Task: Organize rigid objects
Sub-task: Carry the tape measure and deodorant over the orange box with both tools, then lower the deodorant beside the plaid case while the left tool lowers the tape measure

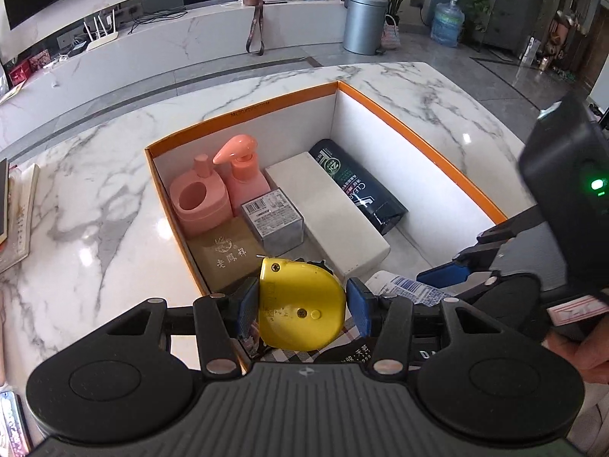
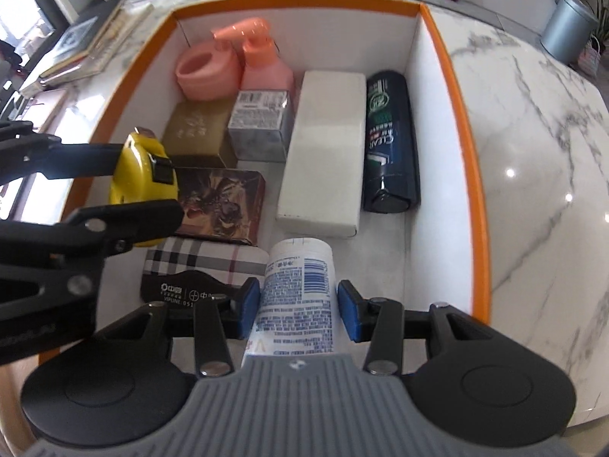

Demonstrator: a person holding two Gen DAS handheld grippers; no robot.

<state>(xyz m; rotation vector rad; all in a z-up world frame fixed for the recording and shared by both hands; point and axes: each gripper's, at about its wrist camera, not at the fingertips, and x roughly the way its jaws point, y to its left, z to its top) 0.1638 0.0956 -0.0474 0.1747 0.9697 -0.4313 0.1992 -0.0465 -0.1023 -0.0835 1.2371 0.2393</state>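
Observation:
A yellow tape measure (image 1: 300, 301) sits between the blue pads of my left gripper (image 1: 302, 306), which is shut on it over the near left part of the orange-rimmed white box (image 1: 228, 114). The right wrist view shows the tape measure (image 2: 141, 167) above a picture-printed box (image 2: 220, 205). My right gripper (image 2: 298, 308) is shut on a white tube with blue print (image 2: 297, 289), pointing down into the box (image 2: 462, 114) beside a plaid case (image 2: 205, 259). In the left wrist view the tube (image 1: 403, 289) shows at the lower right.
The box holds a pink pump bottle (image 1: 245, 175), a pink holder (image 1: 200, 198), a grey barcoded box (image 1: 272, 217), a gold box (image 1: 224, 255), a long white box (image 1: 327, 209) and a dark shampoo bottle (image 1: 356, 186). Books (image 1: 19, 209) lie left on the marble table (image 1: 95, 190).

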